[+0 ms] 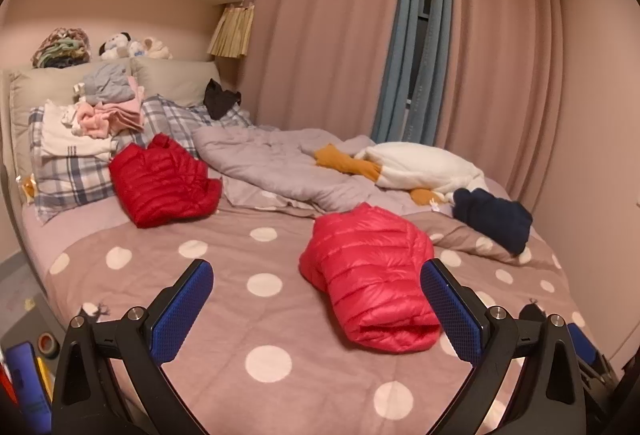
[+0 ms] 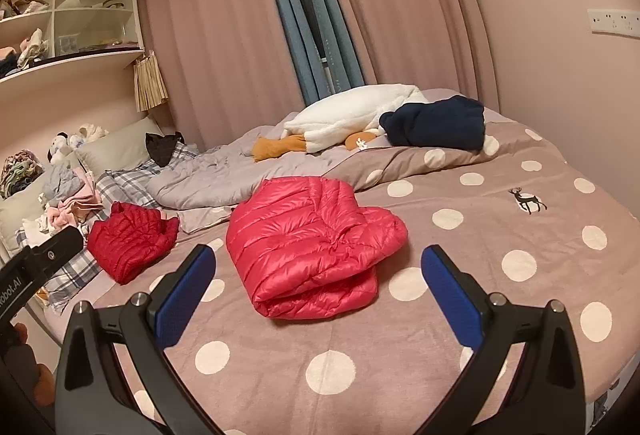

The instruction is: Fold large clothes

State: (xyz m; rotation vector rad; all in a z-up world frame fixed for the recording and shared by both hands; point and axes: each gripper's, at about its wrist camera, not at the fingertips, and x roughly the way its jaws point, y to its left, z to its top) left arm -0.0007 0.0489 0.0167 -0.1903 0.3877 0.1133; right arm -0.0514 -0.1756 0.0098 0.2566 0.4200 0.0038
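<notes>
Only one readable text: "obot.AI", white letters, first part cut off by the frame edge, on the black body of the left gripper [image 2: 36, 267] at the left edge of the right wrist view. Nothing else legible in either view.

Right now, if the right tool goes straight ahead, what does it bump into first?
Most likely the folded pink puffer jacket, lying on the polka-dot bedspread directly between the open right tool's fingers. Depth is hard to judge through this lens.

Each claw [image 1: 316, 309] [image 2: 318, 293] — black arms, silver screws — carries blue cross-hatched pads [image 1: 182, 311]
</notes>
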